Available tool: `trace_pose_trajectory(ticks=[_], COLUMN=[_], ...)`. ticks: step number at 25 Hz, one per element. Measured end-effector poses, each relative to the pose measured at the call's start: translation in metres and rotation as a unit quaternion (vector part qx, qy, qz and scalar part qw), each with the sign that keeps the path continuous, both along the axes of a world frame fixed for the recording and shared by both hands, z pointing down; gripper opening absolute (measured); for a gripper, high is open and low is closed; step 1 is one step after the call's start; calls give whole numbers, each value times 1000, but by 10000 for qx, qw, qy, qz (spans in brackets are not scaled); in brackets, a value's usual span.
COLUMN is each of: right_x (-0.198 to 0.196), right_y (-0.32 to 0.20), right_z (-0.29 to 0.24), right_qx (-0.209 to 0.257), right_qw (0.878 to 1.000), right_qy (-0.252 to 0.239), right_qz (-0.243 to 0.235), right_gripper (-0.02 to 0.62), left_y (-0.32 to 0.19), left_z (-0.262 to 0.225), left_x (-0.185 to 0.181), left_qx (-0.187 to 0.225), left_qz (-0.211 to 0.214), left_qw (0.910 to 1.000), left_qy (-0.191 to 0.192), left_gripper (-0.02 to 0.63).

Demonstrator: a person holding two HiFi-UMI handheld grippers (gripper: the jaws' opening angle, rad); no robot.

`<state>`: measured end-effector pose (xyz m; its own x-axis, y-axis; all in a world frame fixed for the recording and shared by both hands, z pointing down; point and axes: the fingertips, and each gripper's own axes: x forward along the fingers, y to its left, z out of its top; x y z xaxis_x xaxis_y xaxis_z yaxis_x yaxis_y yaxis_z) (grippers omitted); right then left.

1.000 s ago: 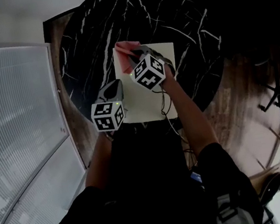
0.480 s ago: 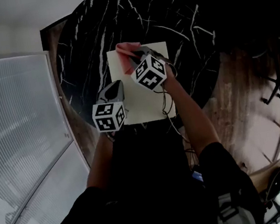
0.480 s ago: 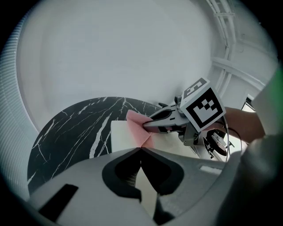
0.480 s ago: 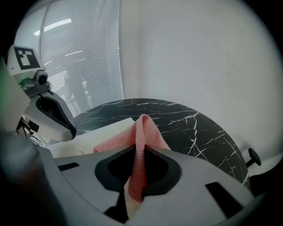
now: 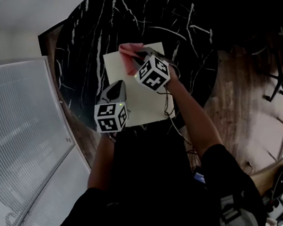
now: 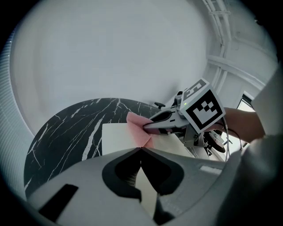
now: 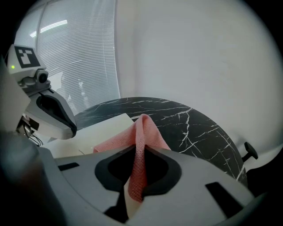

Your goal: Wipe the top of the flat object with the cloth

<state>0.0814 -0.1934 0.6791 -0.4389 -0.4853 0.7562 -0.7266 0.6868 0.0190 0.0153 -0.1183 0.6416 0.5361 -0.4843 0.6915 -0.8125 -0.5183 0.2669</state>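
A flat cream board [image 5: 131, 98] lies on the round black marble table [image 5: 81, 44]. A pink cloth [image 5: 129, 50] rests on the board's far edge, and my right gripper [image 5: 140, 57] is shut on it. In the right gripper view the cloth [image 7: 142, 132] runs up between the jaws as a folded ridge and drapes onto the board [image 7: 95, 130]. My left gripper [image 5: 117, 85] hovers over the board's left side, shut with nothing in it. In the left gripper view its tips [image 6: 141, 148] meet over the board [image 6: 116, 137], with the cloth [image 6: 137, 131] and right gripper [image 6: 152, 127] just beyond.
The table's [image 6: 62, 137] rim curves close behind the board on the near side. A ribbed white wall panel [image 5: 16, 136] stands at the left. Wood floor [image 5: 243, 109] and dark chairs [image 5: 281, 81] lie to the right. A cable [image 5: 168, 102] trails from the right gripper across the board.
My right gripper has drawn the pink cloth a little to the right along the board's far edge. The left gripper has stayed in place. The head view has shifted slightly.
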Motion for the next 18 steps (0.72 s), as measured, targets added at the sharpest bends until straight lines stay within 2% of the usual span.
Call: trace_pose_trajectory(ticks=[18], right_x=[42], right_y=[10], right_z=[0], right_qx=[6], right_qw=[9995], right_qy=[59], right_qz=[317], right_gripper=[29], left_y=[6], left_z=[-2], left_x=[30], left_qx=[6], left_qz=[290], left_qw=[9996], left_qy=[24], left_gripper=[0])
